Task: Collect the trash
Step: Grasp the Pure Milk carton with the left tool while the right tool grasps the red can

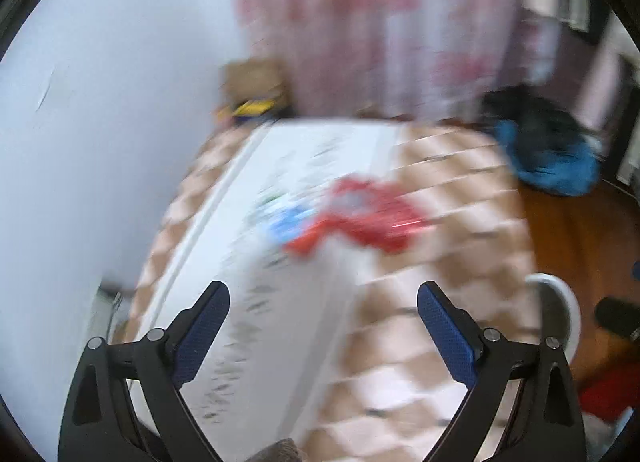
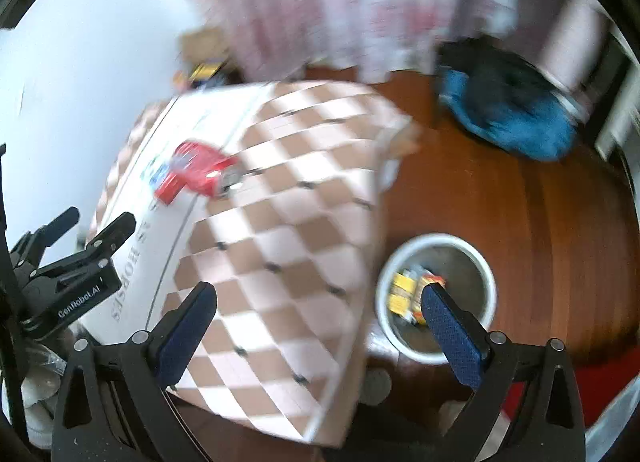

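Note:
A crumpled red wrapper lies on a white printed sheet on the checkered table, with a blue and white scrap beside it; the left wrist view is blurred. My left gripper is open and empty, short of the wrapper. The wrapper also shows in the right wrist view. My right gripper is open and empty above the table's right edge. A white bin on the floor holds yellow and orange wrappers. The left gripper shows in the right wrist view.
The checkered table stands against a pale wall. A blue and black heap lies on the wooden floor. A pink curtain hangs behind. A cardboard box sits in the corner.

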Tool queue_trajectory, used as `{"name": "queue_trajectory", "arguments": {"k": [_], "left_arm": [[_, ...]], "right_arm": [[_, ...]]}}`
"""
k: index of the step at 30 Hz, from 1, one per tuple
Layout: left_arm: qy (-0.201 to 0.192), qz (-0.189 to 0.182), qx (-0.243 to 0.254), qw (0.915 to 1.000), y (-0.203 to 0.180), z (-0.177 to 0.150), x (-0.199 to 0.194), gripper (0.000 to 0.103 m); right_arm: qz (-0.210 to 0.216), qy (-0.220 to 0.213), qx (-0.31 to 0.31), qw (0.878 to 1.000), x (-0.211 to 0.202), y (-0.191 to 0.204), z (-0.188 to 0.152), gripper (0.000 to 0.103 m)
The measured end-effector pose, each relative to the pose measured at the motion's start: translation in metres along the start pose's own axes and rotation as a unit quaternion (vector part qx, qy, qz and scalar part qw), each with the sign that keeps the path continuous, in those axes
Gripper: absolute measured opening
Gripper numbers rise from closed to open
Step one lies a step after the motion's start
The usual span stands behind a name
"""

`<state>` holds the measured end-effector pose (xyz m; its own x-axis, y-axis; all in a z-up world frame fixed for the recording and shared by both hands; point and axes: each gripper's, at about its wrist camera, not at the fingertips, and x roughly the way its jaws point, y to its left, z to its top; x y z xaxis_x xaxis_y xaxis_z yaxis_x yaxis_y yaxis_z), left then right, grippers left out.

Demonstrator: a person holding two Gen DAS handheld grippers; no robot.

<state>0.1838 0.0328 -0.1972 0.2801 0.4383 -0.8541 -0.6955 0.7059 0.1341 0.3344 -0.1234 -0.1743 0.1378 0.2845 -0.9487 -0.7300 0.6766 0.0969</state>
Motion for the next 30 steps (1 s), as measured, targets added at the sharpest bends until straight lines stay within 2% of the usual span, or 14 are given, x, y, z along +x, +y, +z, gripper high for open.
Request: {"name": "queue_trajectory", "arguments": {"k": [4, 7, 11, 14, 18, 19, 23, 27, 30], "left_arm": [[0.061, 0.028, -0.059, 0.996, 0.056, -0.016, 0.061, 0.096], [0.095, 0.036, -0.091, 0.9906, 0.083, -0.025, 0.097, 0.096], [0.122, 0.031, -0.113, 0.9855, 0.099, -0.025, 0.126, 0.096], [0.132, 0.028, -0.117, 0.984, 0.103, -0.022, 0.138, 0.096], [0.131, 0.018, -0.126, 0.9831, 0.108, -0.012, 0.142, 0.096], [0.13, 0.013, -0.13, 0.9829, 0.111, -0.007, 0.144, 0.096], [0.128, -0.016, -0.141, 0.9815, 0.108, 0.01, 0.139, 0.096], [0.147, -0.07, -0.175, 0.9711, 0.101, 0.033, 0.144, 0.096], [0.177, -0.11, -0.208, 0.9557, 0.09, 0.051, 0.159, 0.096]], "right_arm": [[-0.009, 0.058, -0.105, 0.993, 0.072, 0.073, 0.064, 0.103], [-0.041, 0.11, -0.178, 0.977, 0.126, 0.113, 0.097, 0.103], [-0.071, 0.164, -0.227, 0.957, 0.182, 0.138, 0.127, 0.103], [-0.079, 0.195, -0.237, 0.948, 0.211, 0.142, 0.14, 0.103], [-0.048, 0.195, -0.212, 0.956, 0.226, 0.14, 0.147, 0.1], [-0.038, 0.194, -0.206, 0.959, 0.226, 0.138, 0.147, 0.088], [-0.036, 0.183, -0.149, 0.971, 0.221, 0.116, 0.147, 0.088], [-0.047, 0.164, -0.04, 0.985, 0.209, 0.065, 0.151, 0.088], [-0.023, 0.173, 0.026, 0.984, 0.205, 0.027, 0.145, 0.088]]}}
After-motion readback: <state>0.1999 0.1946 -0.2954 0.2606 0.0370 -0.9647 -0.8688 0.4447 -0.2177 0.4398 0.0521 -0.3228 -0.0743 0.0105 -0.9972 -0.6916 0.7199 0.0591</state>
